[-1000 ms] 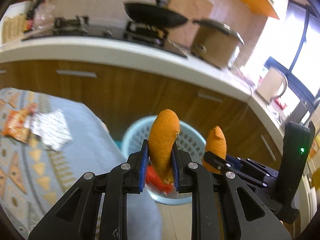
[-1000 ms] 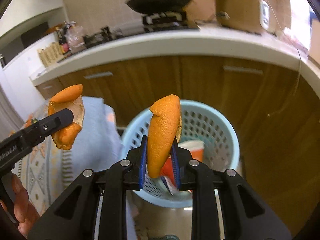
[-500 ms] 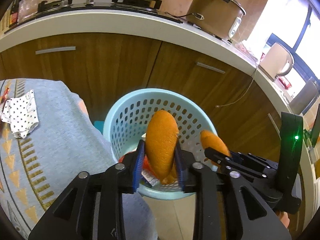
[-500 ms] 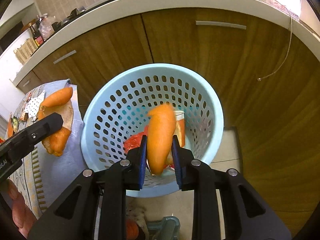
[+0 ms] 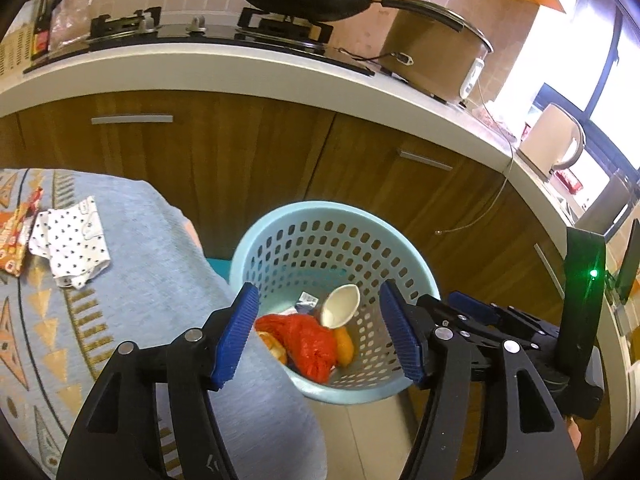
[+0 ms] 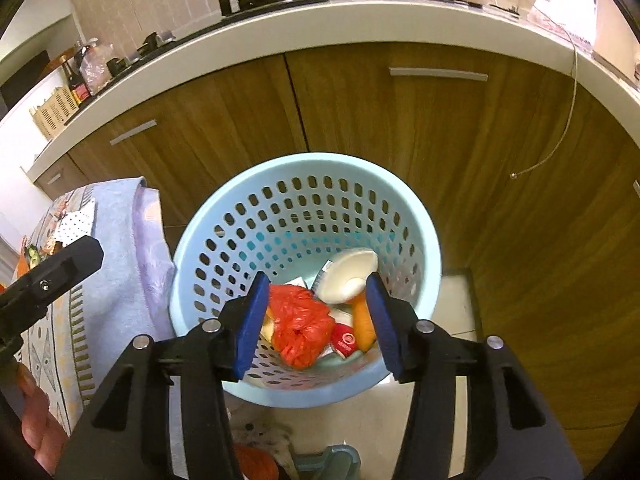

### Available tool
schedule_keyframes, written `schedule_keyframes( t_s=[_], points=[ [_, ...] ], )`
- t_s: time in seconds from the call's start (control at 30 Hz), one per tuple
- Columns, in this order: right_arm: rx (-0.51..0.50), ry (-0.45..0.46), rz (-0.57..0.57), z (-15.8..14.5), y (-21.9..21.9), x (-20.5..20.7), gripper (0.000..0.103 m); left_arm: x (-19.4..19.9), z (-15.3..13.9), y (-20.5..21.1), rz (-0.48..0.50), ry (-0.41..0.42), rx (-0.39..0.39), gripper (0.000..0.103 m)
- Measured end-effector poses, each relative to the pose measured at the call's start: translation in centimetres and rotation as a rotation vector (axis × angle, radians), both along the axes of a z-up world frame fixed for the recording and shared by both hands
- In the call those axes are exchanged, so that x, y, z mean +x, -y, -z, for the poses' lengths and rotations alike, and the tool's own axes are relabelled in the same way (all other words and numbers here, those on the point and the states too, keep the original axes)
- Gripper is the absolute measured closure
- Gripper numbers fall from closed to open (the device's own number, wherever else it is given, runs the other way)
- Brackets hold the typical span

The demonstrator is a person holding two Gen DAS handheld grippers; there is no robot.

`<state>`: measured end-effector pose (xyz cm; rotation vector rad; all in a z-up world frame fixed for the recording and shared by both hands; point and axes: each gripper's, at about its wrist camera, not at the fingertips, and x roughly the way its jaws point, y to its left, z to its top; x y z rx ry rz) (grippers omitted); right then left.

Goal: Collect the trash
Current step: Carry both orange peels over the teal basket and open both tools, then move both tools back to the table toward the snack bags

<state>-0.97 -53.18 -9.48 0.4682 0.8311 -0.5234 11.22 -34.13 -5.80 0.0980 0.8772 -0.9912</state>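
Note:
A light blue perforated basket (image 5: 332, 210) (image 6: 304, 160) stands on the floor against the wooden cabinets. Inside lie a red plastic bag (image 5: 308, 340) (image 6: 300, 320), an orange peel (image 5: 345, 346) (image 6: 362, 326) and small wrappers. A second peel (image 5: 340, 306) (image 6: 350, 276), pale inner side up and blurred, drops among them. My left gripper (image 5: 318, 312) hangs over the basket's near rim, jaws opening, nothing between its pads. My right gripper (image 6: 317, 292) (image 5: 454, 304) is beside it over the basket, jaws opening too, holding nothing. One finger of the left gripper (image 6: 60, 276) shows at the left edge.
A table under a blue patterned cloth (image 5: 120, 280) (image 6: 120, 240) stands left of the basket. On it lie a polka-dot scrap (image 5: 70, 240) and an orange snack wrapper (image 5: 12, 240). Behind runs a counter (image 5: 240, 68) with a pan and a cooker. A hand (image 6: 36, 432) shows lower left.
Both grippers were shut on orange peels; their jaws have spread and the peels have fallen into the basket. Both views have tipped down towards the basket.

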Motion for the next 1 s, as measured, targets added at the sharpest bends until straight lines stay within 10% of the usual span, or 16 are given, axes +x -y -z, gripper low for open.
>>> schedule_keyframes(
  t_s=[0.47, 1.0],
  points=[
    [-0.052, 0.066, -0.136, -3.9, -5.3, 4.3, 0.056, 2.9, -2.9, -7.9, -0.172, 0.030, -0.059, 0.042],
    [-0.107, 0.135, -0.373, -5.5, -15.9, 12.9, 0.050, 11.8, -3.7, -24.9, -0.673, 0.087, 0.030, 0.020]
  ],
)
